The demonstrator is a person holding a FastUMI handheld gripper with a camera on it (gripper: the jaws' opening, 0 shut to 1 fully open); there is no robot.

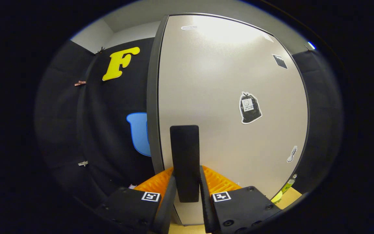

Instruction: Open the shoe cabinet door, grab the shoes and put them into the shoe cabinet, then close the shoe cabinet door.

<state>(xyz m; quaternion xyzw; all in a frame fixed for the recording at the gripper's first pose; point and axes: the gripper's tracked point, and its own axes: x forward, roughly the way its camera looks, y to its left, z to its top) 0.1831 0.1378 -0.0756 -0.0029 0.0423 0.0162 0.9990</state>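
The shoe cabinet door is a pale panel with a dark frame, standing close in front of me. A flat black upright handle is mounted near its left edge. My gripper reaches the handle's lower half, one finger on its left side and the other on its right. Both press against the handle, so the gripper is shut on it. The door's left edge stands out against the booth's black cloth.
Small stickers dot the door, among them a black bag shape and a small shoe shape. At the door's lower right corner, a yellow-green bottle stands on a tan surface. Black cloth wall lies to the left.
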